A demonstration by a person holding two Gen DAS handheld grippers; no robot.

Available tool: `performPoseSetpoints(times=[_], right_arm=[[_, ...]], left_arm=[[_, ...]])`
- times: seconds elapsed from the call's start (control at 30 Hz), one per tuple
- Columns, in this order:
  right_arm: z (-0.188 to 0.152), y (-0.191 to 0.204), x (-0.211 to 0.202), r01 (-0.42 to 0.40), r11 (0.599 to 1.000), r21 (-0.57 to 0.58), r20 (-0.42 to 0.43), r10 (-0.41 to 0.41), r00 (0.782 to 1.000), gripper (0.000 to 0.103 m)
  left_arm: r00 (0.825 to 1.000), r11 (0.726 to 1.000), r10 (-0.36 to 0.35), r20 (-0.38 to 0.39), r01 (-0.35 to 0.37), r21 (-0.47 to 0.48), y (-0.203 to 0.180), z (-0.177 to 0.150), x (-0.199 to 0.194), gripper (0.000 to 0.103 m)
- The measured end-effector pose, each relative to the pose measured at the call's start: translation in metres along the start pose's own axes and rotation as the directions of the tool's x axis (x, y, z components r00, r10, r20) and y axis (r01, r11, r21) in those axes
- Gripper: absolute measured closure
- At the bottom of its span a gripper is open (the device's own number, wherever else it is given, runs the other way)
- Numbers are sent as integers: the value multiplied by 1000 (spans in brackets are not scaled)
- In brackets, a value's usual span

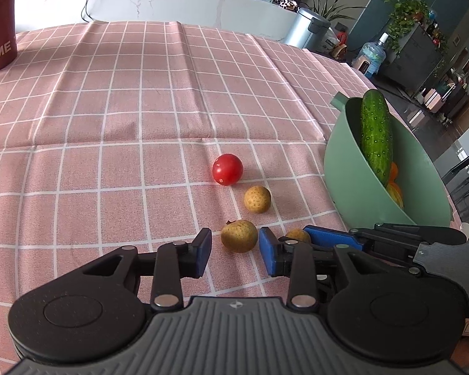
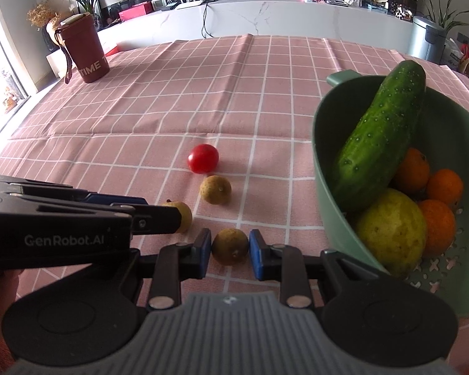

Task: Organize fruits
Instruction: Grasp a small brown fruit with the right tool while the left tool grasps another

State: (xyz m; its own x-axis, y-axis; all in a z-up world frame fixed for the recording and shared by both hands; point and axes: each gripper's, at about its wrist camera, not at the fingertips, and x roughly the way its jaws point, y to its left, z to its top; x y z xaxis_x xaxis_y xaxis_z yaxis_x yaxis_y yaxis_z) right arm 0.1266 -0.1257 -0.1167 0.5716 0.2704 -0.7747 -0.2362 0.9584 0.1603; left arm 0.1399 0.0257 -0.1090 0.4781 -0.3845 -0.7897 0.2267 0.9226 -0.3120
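Note:
Three small tan round fruits and a red tomato [image 1: 227,169] lie on the pink checked cloth. My left gripper [image 1: 234,250] is open, its blue pads on either side of one tan fruit [image 1: 239,235] without touching. My right gripper [image 2: 229,251] is open around another tan fruit [image 2: 229,246], with narrow gaps at both pads. The third tan fruit [image 2: 215,189] lies just in front of the tomato [image 2: 203,158]. A green bowl [image 2: 325,168] at the right holds a cucumber [image 2: 381,131], oranges and a yellow-green fruit.
A dark red cup sleeve [image 2: 84,51] stands at the far left of the table. The left gripper's body [image 2: 62,228] crosses the right wrist view at the left. A white counter and a metal bin [image 2: 426,39] stand beyond the table.

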Motion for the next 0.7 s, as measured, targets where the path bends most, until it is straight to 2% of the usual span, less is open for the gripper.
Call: performPoseSetpoints(times=[0.27, 0.33, 0.37, 0.7], right_arm=[[1, 0, 1, -5, 1000, 9, -5, 5, 1000, 81], [1, -1, 1, -6, 1000, 13, -8, 6, 1000, 81], [1, -1, 1, -6, 1000, 12, -8, 6, 1000, 81], [0, 0, -2, -18, 1000, 5, 0, 18, 1000, 81]], left_arm=[[1000, 1000, -3, -20, 3, -6, -1, 2, 12, 63], [1000, 1000, -3, -18, 3, -5, -1, 1, 12, 71], [1000, 1000, -6, -17, 6, -5, -1, 1, 11, 72], [1000, 1000, 15, 18, -14, -6, -5, 0, -2, 72]])
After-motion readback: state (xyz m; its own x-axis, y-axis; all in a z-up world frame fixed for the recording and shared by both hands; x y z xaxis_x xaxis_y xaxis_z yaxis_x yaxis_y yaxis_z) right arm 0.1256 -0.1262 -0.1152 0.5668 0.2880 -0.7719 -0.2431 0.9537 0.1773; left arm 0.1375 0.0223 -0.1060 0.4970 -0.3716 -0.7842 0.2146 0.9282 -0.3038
